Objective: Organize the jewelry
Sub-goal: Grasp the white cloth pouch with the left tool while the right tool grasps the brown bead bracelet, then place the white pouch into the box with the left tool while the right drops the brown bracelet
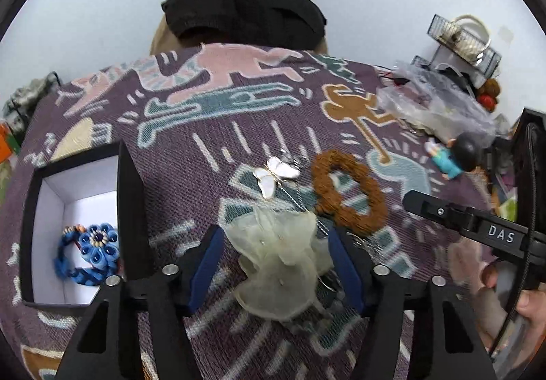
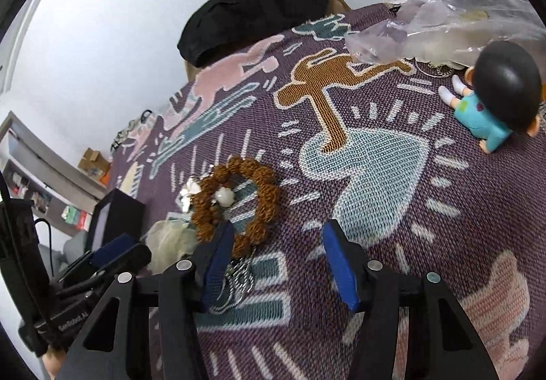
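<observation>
My left gripper points down at a pale cream organza flower piece that lies on the cloth between its blue pads; the pads stand a little off it, so it is open. Just beyond lie a pearly butterfly necklace and a brown bead bracelet. My right gripper is open over bare cloth. Its left pad sits at the near edge of the brown bracelet, above a silver chain. A black box at the left holds a blue flower bracelet.
The patterned purple cloth covers the table. A doll figurine in blue and a crumpled plastic bag sit at the right. A black garment lies at the far edge, and a wire basket stands at the far right. A hand holds the right tool.
</observation>
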`<state>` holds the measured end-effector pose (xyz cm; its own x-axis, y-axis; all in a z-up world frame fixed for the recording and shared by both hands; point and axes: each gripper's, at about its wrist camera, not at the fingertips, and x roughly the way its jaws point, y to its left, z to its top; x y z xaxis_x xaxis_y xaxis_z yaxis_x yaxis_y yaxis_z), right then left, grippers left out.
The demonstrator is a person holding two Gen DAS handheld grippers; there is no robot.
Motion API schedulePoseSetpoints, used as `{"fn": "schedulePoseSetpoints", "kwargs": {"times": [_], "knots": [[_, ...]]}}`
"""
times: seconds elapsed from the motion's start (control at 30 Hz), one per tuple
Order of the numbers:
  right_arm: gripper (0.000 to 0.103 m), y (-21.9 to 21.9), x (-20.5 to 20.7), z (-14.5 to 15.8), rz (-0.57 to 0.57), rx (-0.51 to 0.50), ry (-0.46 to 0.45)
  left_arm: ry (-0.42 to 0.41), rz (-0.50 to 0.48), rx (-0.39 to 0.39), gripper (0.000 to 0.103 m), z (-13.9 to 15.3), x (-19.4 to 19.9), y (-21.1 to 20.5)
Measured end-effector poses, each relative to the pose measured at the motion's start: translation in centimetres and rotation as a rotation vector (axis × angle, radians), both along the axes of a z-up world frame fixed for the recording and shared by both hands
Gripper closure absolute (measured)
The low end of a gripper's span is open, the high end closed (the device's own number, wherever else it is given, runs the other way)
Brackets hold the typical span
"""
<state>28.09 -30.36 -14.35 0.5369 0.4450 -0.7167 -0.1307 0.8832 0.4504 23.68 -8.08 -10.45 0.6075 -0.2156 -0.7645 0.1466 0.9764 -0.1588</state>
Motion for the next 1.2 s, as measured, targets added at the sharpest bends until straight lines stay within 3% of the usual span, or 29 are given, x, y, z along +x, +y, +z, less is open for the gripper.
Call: {"fn": "schedulePoseSetpoints", "kwargs": {"times": [0.23,0.37,0.4,0.47,0.57,0.87,1.2], "knots": [[0.048,2.1,2.1,-0.3,0.002,-0.077,0.01,0.057,0.01,-0.032,0.055,-1.4,1.5,-0.6],[0.048,3.2,2.9,-0.8,0.01,-0.122,0.024,0.093,0.015,-0.032,0.094,-2.5,1.9,-0.6],[0.05,3.4,3.1,-1.1,0.009,-0.138,0.03,0.091,0.017,-0.036,0.097,-2.6,1.8,-0.5],[0.054,3.7,3.1,-1.1,0.005,-0.174,0.014,0.073,0.015,-0.033,0.1,-2.4,1.5,-0.5],[0.083,4.0,3.1,-1.1,0.01,-0.204,0.009,0.048,0.007,-0.023,0.101,-1.5,1.1,-0.4],[0.082,3.8,1.9,0.0,0.031,-0.147,-0.028,-0.075,0.006,-0.026,0.102,4.4,-0.7,1.1],[0.083,4.1,-0.4,4.8,0.058,-0.058,-0.135,-0.153,0.06,-0.045,0.102,7.7,-2.3,5.3]]}}
